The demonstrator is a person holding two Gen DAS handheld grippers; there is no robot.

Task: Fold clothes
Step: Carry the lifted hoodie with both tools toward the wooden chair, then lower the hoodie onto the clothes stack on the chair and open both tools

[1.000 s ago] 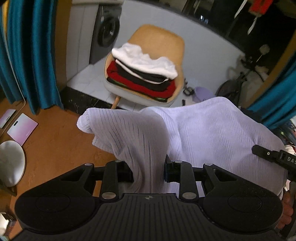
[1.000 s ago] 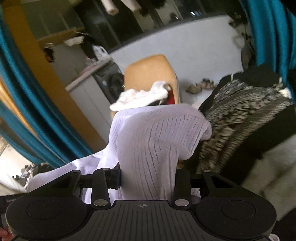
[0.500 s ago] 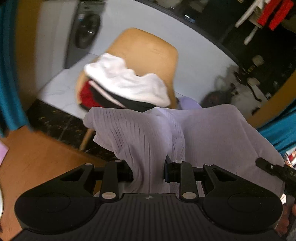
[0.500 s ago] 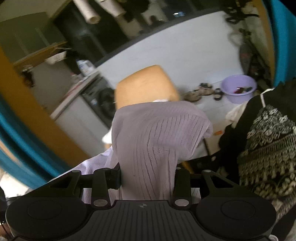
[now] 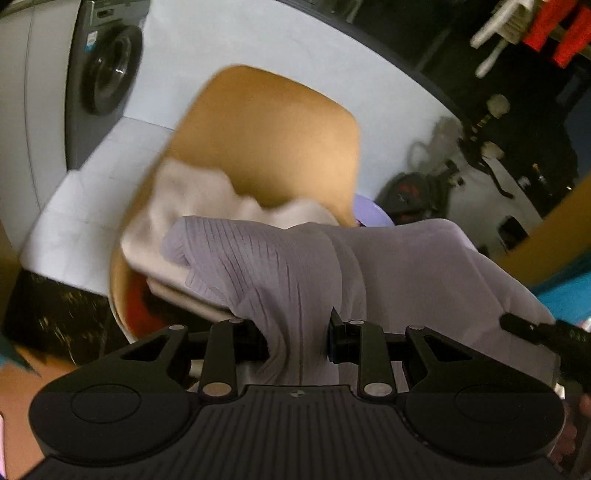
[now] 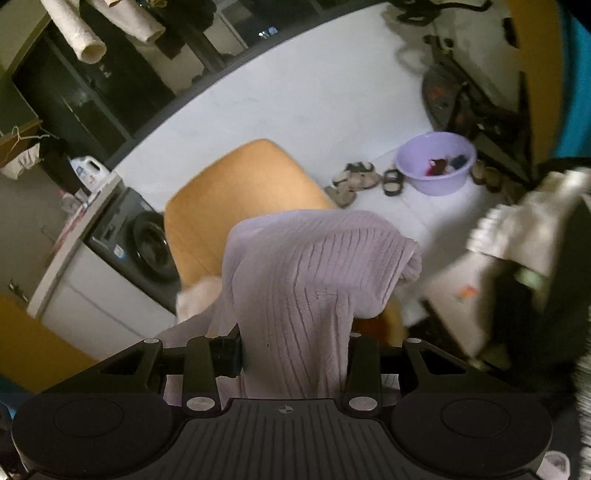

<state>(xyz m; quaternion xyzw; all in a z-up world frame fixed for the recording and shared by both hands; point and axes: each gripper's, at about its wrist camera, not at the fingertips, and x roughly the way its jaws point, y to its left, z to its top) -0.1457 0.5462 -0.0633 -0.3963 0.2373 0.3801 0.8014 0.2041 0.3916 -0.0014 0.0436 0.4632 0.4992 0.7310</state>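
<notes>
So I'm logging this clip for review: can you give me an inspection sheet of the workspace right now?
Surface: tan chair on pale tiled floor.
Job's things: lilac ribbed garment bunched in both grippers; stack of clothes on the chair, white on top.
Clutter: purple basin with small items, sandals beside it.
Grippers: left gripper and right gripper each shut on the garment.
Cables: nothing seen.
Surroundings: washing machine, teal curtain, hanging laundry.
</notes>
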